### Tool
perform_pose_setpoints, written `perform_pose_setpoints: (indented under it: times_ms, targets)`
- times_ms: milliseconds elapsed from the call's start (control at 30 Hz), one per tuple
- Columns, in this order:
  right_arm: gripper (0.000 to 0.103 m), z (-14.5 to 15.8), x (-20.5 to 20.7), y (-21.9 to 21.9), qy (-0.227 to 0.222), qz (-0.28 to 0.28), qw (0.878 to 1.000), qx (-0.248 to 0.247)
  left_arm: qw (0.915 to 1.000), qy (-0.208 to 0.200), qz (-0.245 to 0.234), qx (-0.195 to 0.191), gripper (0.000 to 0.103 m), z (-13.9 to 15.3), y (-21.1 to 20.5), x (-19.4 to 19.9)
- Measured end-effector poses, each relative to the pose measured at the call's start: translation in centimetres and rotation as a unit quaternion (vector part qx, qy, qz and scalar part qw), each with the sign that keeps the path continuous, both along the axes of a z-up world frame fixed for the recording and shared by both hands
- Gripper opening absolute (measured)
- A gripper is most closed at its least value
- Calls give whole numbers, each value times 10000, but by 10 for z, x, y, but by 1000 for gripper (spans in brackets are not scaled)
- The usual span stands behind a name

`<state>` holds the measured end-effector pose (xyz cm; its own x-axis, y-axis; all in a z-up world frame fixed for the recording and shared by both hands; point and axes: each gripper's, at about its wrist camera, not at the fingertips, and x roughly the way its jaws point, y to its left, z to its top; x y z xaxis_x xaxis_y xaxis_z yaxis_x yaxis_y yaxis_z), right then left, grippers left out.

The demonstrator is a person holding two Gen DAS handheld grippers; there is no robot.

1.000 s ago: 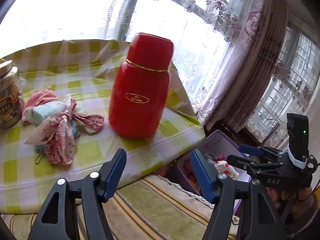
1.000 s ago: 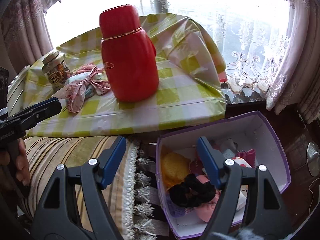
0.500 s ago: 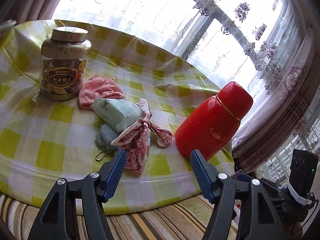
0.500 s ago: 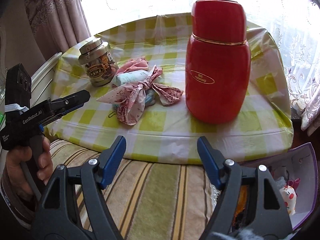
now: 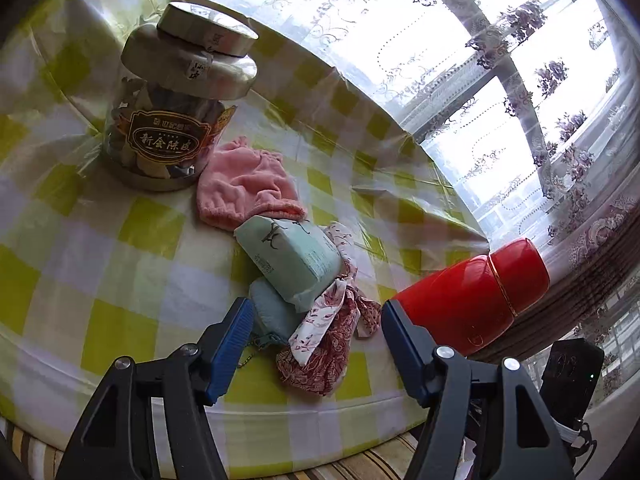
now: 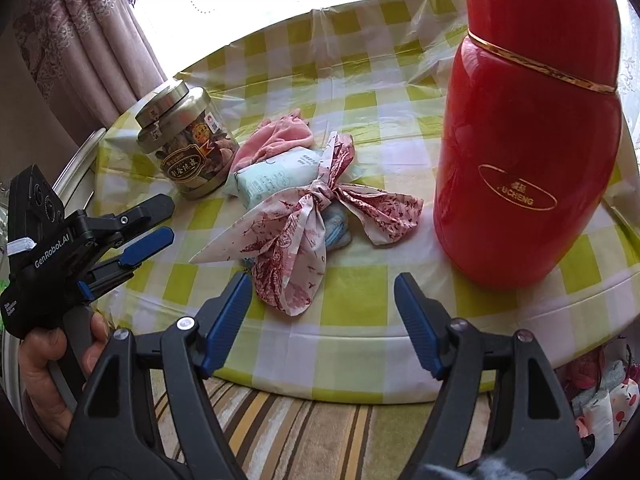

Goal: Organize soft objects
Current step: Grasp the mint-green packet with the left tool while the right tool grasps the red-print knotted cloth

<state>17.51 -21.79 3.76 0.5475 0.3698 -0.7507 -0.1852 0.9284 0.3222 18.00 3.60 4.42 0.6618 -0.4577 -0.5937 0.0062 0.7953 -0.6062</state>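
A pile of soft things lies on the checked tablecloth: a pink cloth, a pale green tissue pack, a blue pouch and a red-and-white patterned scarf tied in a bow. My left gripper is open just short of the pouch and scarf, holding nothing. In the right wrist view the scarf drapes over the pouch and tissue pack. My right gripper is open near the table's front edge, empty. The left gripper reaches in from the left.
A tall red thermos stands right of the pile. A metal-lidded glass jar stands at its left. A striped cushion lies below the table edge. A box of soft items shows at the lower right. A hand grips the left tool.
Both grippers have swung left from the purple box and thermos toward the soft pile, which now looks larger and closer. The left view has rolled. Both jaws stayed open.
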Motion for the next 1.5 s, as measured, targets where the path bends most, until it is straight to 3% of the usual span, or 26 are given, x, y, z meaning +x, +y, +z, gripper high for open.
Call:
perform_pose_setpoints:
  times_ms: [267,700,900,1000,1200,1267,1500]
  targets:
    - [76,-10,41,18,127,-176,9996,183,9946,689,219,-743,67,-29,21,42]
    - [76,-36,85,38,308,-252,9988,273,9836,1291,328,-1220,67,-67,21,88]
    - [72,-49,99,38,305,-334,9988,211,9843,1210,213,-1268,67,-70,10,106]
    - [64,-55,104,40,302,-306,9990,134,9857,1150,111,-1224,67,-75,4,114]
    - [38,-61,106,42,135,-209,9997,-25,9921,831,-109,-933,53,-76,-2,117]
    - [25,-59,103,44,-18,-175,9998,-135,9936,652,-143,-906,48,-74,-1,114]
    - [20,-39,81,41,-572,-173,9975,-388,9913,132,-245,-1284,42,-65,6,103]
